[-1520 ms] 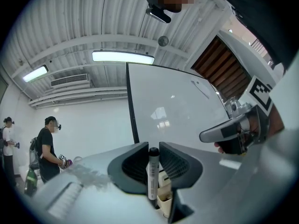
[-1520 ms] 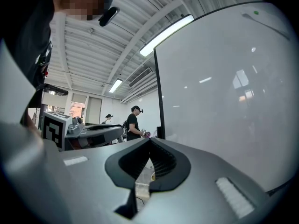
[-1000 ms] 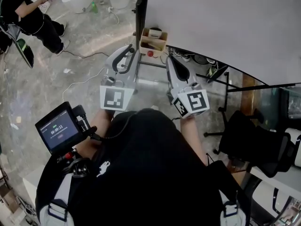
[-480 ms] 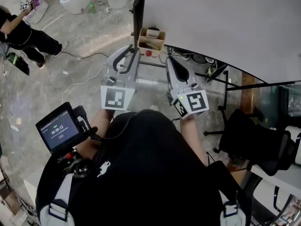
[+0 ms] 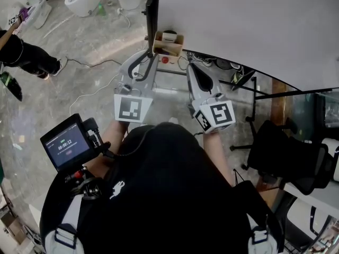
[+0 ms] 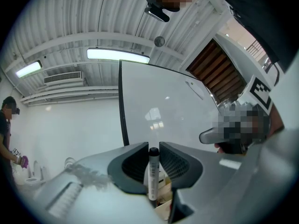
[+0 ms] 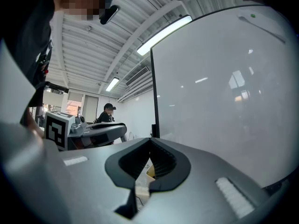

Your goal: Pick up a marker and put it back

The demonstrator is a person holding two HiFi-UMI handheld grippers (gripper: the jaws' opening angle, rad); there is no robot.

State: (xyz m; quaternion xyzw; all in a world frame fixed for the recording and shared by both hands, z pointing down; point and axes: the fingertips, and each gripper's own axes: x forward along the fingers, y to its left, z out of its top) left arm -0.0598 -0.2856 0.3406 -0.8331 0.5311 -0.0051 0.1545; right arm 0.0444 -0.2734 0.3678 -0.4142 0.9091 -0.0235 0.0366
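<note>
Marker [image 6: 153,176] clamped in left hand-held gripper [image 6: 153,145]; head view: not discernible

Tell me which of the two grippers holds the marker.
The left gripper: a black-capped marker stands upright, clamped between its jaws. The right gripper has its jaws closed on nothing.

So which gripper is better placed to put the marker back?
Left. The left gripper clamps the marker, close to the cardboard box below the whiteboard; the right gripper is shut and empty.
</note>
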